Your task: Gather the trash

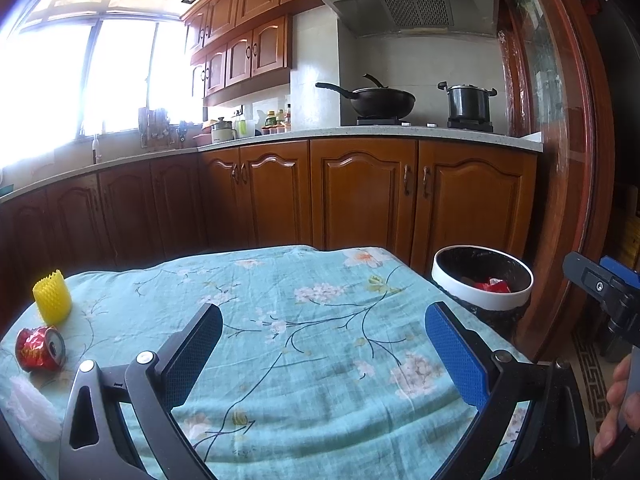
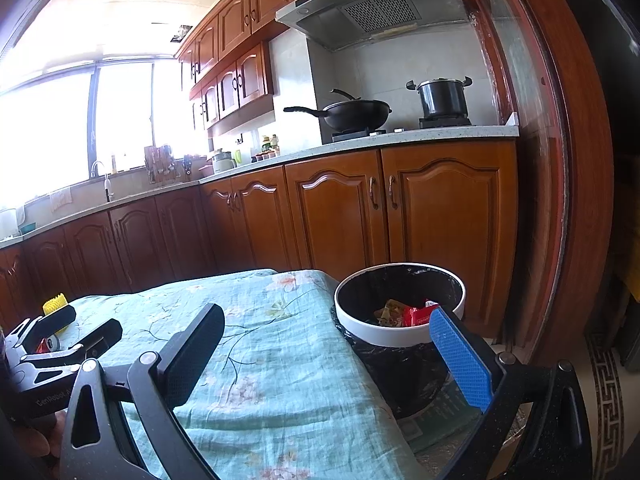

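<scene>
Blue-padded tongs (image 1: 324,334) wide open, empty

A crushed red can (image 1: 40,349) lies on its side near the yellow foam net (image 1: 52,297), which stands upright; red wrappers (image 2: 416,315) lie inside the white-rimmed trash bin (image 2: 400,334).

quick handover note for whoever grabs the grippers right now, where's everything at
Left hand-held gripper: open, empty, over the floral tablecloth.
Right hand-held gripper: open, empty, near the table's right edge beside the trash bin.
Done: red wrappers already lie in the bin.
Left: crushed red can, yellow foam net and white foam net, all at the table's left end, nearest the left gripper.
</scene>
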Action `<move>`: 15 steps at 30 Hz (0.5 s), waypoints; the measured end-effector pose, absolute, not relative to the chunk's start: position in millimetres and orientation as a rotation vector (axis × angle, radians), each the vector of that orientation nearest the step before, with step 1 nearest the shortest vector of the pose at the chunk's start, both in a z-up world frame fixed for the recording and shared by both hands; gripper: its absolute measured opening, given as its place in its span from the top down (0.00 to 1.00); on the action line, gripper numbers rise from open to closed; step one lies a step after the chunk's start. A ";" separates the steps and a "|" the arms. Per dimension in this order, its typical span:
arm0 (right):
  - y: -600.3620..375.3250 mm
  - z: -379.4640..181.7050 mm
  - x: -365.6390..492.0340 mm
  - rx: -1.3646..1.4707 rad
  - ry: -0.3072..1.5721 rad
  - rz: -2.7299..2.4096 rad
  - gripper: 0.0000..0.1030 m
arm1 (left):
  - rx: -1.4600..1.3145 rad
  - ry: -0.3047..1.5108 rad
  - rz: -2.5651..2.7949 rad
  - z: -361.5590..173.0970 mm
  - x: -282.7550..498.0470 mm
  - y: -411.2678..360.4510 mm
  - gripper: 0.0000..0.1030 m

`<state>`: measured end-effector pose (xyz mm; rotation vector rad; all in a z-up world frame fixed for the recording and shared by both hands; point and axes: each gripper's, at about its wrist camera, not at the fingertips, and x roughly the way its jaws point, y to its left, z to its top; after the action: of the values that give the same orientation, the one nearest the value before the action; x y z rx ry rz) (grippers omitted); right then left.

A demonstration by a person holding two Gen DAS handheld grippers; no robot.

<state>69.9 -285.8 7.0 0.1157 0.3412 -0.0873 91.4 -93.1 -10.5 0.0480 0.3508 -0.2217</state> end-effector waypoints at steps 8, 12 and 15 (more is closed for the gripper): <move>-284.6 7.2 72.4 0.117 0.342 -0.085 0.00 | 0.048 0.362 -0.225 -12.3 95.6 -90.7 0.01; -282.8 6.4 74.4 0.118 0.346 -0.083 0.00 | 0.046 0.369 -0.229 -13.0 98.3 -89.5 0.01; -281.4 5.7 75.8 0.120 0.351 -0.082 0.00 | 0.045 0.371 -0.232 -12.5 99.8 -87.8 0.01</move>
<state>75.8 -281.4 5.7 0.1204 0.3506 -0.0821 99.8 -87.8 -12.5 0.0446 0.3706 -0.2324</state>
